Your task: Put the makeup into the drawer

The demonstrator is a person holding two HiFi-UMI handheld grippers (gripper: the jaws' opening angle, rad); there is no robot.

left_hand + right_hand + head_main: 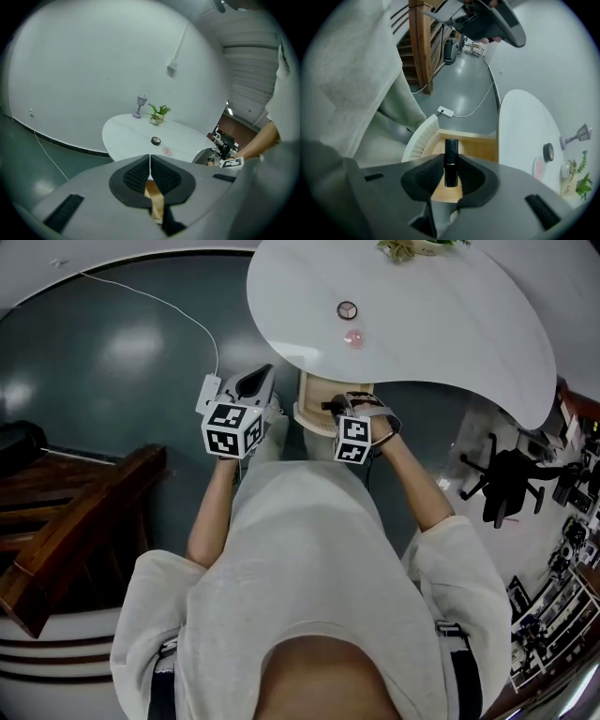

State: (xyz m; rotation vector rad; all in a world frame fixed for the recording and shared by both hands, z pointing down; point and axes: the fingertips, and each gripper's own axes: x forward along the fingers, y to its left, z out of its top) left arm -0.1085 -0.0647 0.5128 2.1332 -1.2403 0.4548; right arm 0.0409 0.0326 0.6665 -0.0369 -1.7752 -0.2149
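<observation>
Your right gripper (451, 165) is pinched narrowly on a black makeup tube (451, 149). It holds the tube by one end and points steeply down over the open wooden drawer (480, 149) under the white bench (525, 122). Your left gripper (150, 164) is closed with nothing in it.

With so little of the tube between the pads, a quick tilt or a knock on the drawer's white front (417, 136) could twist it loose. If you let go too high, it will likely bounce or roll. Too near the front edge, it may tip out onto the floor.

A dark round compact (548, 152) and a pink disc (538, 168) wait on the bench, where a careless reach could sweep them off.
</observation>
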